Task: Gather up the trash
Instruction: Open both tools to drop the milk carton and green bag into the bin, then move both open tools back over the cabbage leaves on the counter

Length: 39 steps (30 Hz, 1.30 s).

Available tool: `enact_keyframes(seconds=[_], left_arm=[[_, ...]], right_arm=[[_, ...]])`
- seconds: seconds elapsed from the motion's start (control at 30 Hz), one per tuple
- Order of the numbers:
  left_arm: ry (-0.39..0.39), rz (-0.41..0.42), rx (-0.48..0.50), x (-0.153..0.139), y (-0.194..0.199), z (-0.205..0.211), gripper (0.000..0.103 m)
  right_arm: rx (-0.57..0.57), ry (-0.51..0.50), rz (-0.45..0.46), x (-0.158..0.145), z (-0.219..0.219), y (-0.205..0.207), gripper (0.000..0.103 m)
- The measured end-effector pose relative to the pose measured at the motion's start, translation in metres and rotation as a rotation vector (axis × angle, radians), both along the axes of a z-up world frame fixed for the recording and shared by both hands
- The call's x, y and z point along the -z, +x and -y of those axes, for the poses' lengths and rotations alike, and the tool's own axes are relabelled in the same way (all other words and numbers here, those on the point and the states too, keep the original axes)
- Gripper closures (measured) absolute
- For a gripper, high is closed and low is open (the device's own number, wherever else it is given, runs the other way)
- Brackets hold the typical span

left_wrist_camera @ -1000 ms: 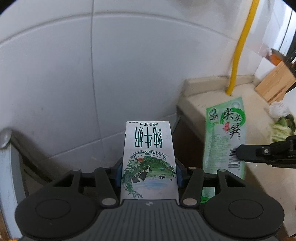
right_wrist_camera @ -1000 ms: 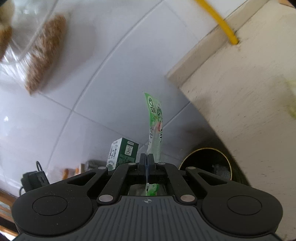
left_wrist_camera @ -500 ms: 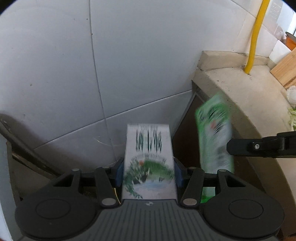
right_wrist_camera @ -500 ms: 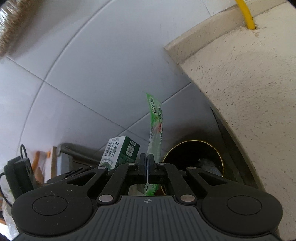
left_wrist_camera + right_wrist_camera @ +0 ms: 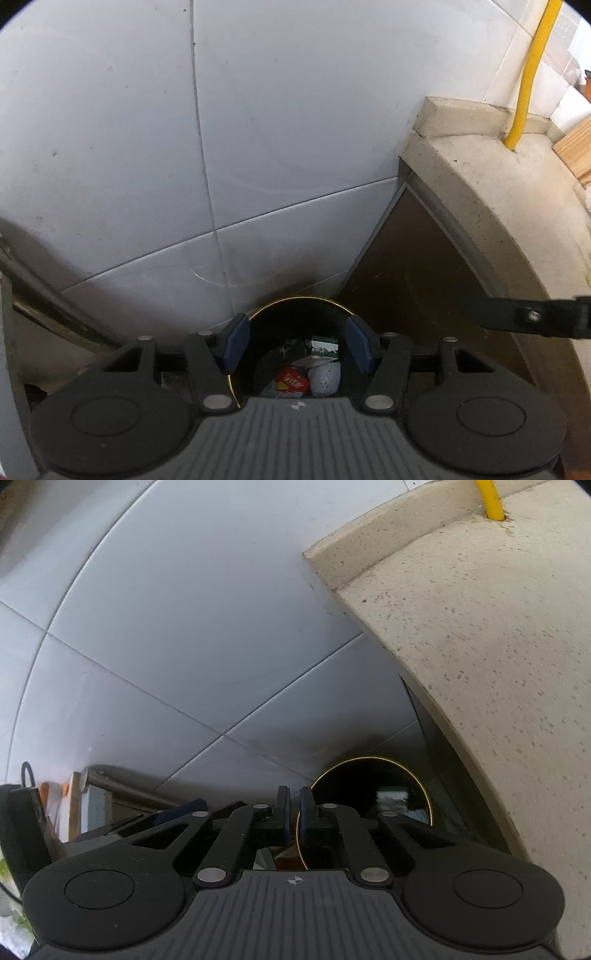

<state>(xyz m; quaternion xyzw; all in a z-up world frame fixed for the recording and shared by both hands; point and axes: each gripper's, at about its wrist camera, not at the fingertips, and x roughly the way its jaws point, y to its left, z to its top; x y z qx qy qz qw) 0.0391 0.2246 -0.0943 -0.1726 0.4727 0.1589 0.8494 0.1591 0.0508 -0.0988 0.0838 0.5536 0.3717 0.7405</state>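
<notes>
Two tools opening (both empty), left tool (image 5: 294, 343), right tool (image 5: 294, 814), above bin (image 5: 295, 301)

Left tool (image 5: 293, 343): matt black plastic body, ribbed top plate, bright metal pivot pins; pads (image 5: 233, 341) dark blue, dull, rubbery look

Right tool (image 5: 292, 816): same matt black plastic, faintly speckled with dust; same dark blue pads

Wall tiles (image 5: 288, 122) ahead of both tools: glazed ceramic, smooth, soft sheen, a few dark specks; thin grey grout lines

Bench (image 5: 480, 635) right of the tools: pale stone-like slab, matt, rough, pitted with dark flecks

Bin (image 5: 295, 298) just beyond the left tool's tips: dark inside, thin shiny brass-coloured metal rim

In the bin: printed carton (image 5: 324, 347), glossy red wrapper (image 5: 291, 382), white foam-like netting (image 5: 325, 378)

Pipe (image 5: 532, 70) rising from the bench: smooth yellow coating
</notes>
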Motion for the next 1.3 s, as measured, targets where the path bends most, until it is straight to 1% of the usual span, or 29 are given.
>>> enact_keyframes(seconds=[0.13,0.3,0.4,0.53,0.7,0.8,0.9,1.1,1.3], left_arm=[[-0.023,0.022,0.033,-0.004,0.0,0.003,0.052],[-0.013,0.02,0.094,-0.007,0.003,0.015,0.052],[-0.01,0.02,0.1,-0.008,0.002,0.016,0.052],[-0.018,0.031,0.111,-0.011,0.001,0.018,0.052],[-0.001,0.035,0.136,-0.013,0.001,0.024,0.052],[0.014,0.031,0.13,-0.014,-0.001,0.025,0.052],[0.029,0.022,0.116,-0.013,-0.001,0.025,0.052],[0.056,0.016,0.08,-0.012,-0.003,0.024,0.052],[0.072,0.028,0.057,-0.015,-0.005,0.025,0.052]], right_arm=[[0.014,0.005,0.025,-0.013,0.017,0.0,0.092],[0.036,-0.012,0.052,-0.022,0.031,-0.007,0.092],[0.051,-0.025,0.06,-0.022,0.034,-0.011,0.089],[0.07,-0.024,0.063,-0.023,0.04,-0.013,0.088],[0.087,-0.022,0.084,-0.028,0.046,-0.019,0.088],[0.094,-0.019,0.098,-0.031,0.049,-0.02,0.088],[0.087,-0.017,0.099,-0.029,0.046,-0.02,0.088],[0.008,-0.024,0.08,-0.023,0.033,-0.016,0.088],[-0.051,-0.024,0.081,-0.025,0.027,-0.015,0.088]])
